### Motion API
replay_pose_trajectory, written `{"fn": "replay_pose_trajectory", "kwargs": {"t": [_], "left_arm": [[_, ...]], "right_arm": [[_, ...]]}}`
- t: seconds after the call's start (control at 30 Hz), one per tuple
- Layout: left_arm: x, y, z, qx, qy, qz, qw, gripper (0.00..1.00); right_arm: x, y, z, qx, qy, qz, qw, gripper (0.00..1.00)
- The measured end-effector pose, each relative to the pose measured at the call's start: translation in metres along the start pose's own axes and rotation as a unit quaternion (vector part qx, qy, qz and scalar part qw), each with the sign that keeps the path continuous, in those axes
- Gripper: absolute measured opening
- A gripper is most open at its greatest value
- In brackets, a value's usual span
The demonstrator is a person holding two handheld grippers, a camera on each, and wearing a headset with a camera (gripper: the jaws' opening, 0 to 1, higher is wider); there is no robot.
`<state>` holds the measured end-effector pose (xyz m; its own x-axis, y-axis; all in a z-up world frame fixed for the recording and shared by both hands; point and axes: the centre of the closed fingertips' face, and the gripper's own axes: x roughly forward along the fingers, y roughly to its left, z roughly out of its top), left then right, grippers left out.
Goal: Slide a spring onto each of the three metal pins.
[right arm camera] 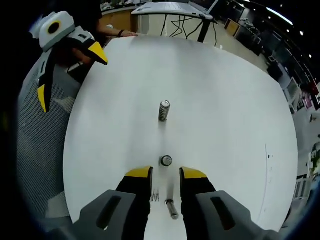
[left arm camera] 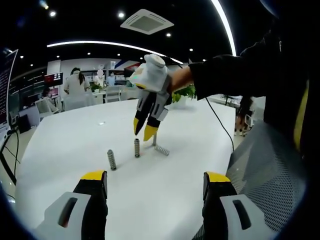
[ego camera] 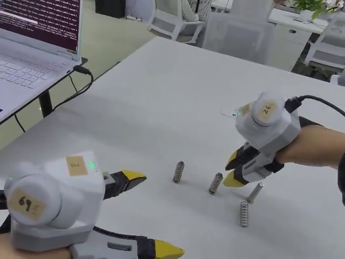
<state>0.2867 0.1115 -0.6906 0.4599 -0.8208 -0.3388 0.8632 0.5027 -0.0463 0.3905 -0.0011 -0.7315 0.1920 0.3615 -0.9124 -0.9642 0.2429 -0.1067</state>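
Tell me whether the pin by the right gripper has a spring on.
Off: the pin is bare, and a loose spring lies on the table beside it.

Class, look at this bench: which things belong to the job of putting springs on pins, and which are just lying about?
For the job: upright spring; second upright spring; loose spring; bare pin; left gripper; right gripper.

Lying about: laptop; cable; chairs.

White workbench (ego camera: 178, 91), open laptop (ego camera: 32, 48), office chairs (ego camera: 172, 19), ceiling light strips (left arm camera: 115, 45)
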Motion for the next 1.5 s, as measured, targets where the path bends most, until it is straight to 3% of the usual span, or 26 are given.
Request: {"fn": "replay_pose_trajectory", "kwargs": {"t": [0.43,0.7,0.97,1.3,1.5], "left_arm": [[0.000,-0.001,0.017,0.015,-0.001,-0.005,0.9999,0.75],[0.006,-0.008,0.029,0.032,-0.002,-0.021,0.9993,0.75],[0.013,-0.015,0.030,0.043,0.006,-0.038,0.9983,0.75],[0.019,-0.025,0.033,0.051,0.015,-0.057,0.9970,0.75],[0.022,-0.027,0.032,0.053,0.017,-0.061,0.9966,0.75]], "right_arm": [[-0.034,0.033,0.000,0.025,-0.060,-0.039,0.9972,0.19],[-0.044,0.051,-0.020,0.066,-0.077,-0.056,0.9932,0.19],[-0.040,0.061,-0.049,0.109,-0.069,-0.067,0.9894,0.18],[-0.025,0.065,-0.065,0.171,-0.075,-0.076,0.9795,0.18],[-0.013,0.062,-0.074,0.199,-0.065,-0.085,0.9742,0.21]]}}
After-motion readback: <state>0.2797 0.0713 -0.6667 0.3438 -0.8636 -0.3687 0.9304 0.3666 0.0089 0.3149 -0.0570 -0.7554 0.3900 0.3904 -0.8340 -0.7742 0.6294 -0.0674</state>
